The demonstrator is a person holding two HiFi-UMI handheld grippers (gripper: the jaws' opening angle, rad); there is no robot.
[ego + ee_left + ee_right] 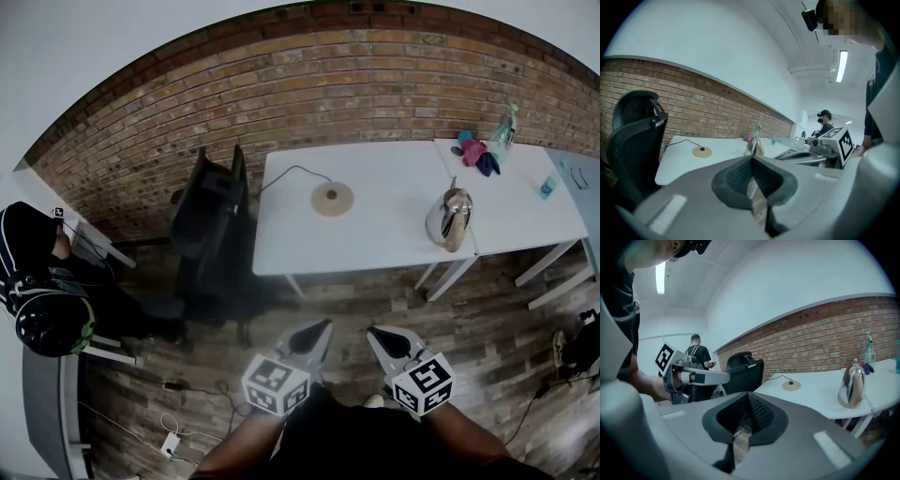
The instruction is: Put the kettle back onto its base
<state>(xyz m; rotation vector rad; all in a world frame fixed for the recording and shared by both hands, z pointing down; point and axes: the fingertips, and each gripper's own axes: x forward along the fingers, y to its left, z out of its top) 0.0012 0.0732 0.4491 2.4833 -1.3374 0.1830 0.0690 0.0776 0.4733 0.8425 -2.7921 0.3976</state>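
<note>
Before the reach: both grippers low, well short of the worktop [375, 248]

The left gripper [319, 328] and right gripper [378, 334] hang side by side over the wooden floor [469, 328], each with its jaws pressed together on nothing. Beyond them the kettle [451, 218] stands upright near the worktop's front right edge, well apart from its empty round base [332, 199], farther back and left. Next, I judge, one gripper must reach the kettle and part its jaws for the handle.

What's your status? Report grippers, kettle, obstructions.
Left gripper, right gripper shut, empty, short of table. Kettle upright near table edge, off base. Nothing between them.
</note>
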